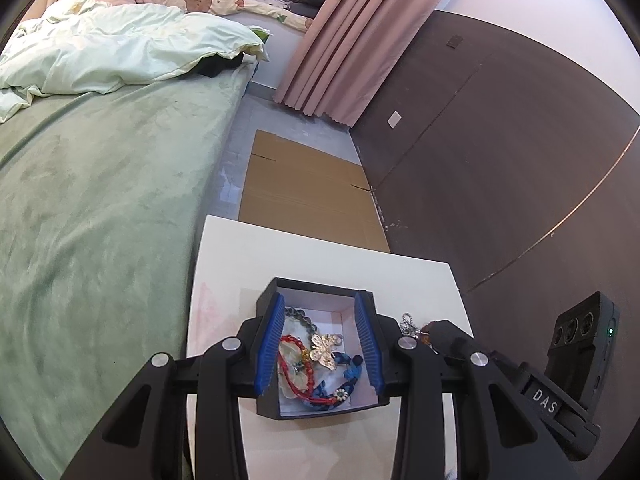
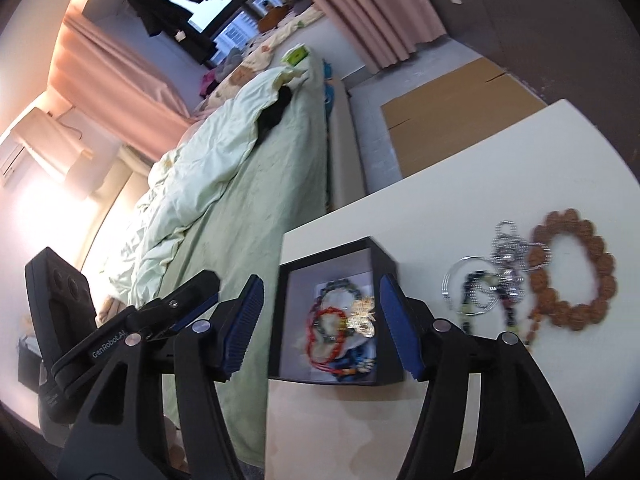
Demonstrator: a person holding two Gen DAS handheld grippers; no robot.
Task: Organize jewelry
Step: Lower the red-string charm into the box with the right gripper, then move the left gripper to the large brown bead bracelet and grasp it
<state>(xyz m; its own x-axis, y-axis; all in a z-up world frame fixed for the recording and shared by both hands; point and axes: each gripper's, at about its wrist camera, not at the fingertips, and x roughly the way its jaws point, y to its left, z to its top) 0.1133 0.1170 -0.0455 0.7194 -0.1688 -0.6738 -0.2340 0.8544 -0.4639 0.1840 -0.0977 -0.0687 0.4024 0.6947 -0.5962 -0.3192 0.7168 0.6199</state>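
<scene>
Bracelets fill the box; a beaded bracelet waits beside; right gripper gapes empty, left gripper clasps the box.

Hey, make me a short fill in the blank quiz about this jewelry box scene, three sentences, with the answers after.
1. The left gripper has its blue pads pressed on the outside walls of the black ____.
2. Inside the box, on top of the red bead bracelet, lies a gold ____-shaped ornament.
3. The brown bead bracelet lies on the white ____, outside the box.

Answers: box; butterfly; table
</scene>
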